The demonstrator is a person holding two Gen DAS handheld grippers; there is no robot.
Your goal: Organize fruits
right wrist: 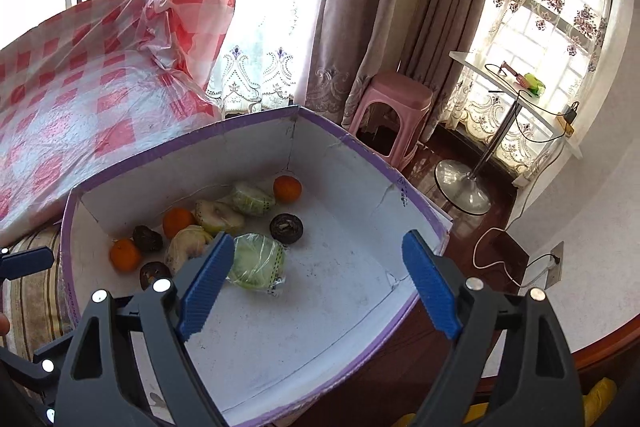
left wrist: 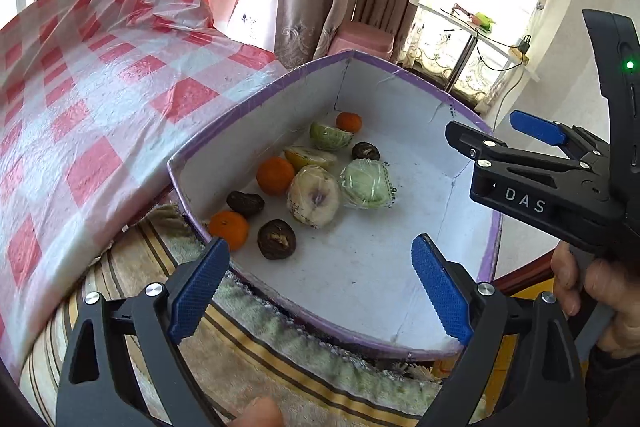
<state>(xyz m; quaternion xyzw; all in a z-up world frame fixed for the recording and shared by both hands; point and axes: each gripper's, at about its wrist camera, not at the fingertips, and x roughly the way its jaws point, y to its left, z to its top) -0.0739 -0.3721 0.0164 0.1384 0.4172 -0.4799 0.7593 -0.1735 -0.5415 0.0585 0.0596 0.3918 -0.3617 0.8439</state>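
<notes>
Fruit sits loose in purple-edged cardboard box (right wrist: 400, 183), bunched toward far-left corner, prob. so bare floor stays free for sorting: tangerines (left wrist: 275, 175), dark mangosteens (left wrist: 277, 239), film-wrapped cut pieces (right wrist: 256, 261). Left gripper (left wrist: 320, 291) and right gripper (right wrist: 316, 287) hover above the box w/ fingers spread, nothing between. Only legible text: "DAS" on right gripper's body.

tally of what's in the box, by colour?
In the purple-edged box:
Orange, round: 3
Dark brown, round: 3
Green, film-wrapped: 2
Pale yellowish: 2
Total: 10
</notes>
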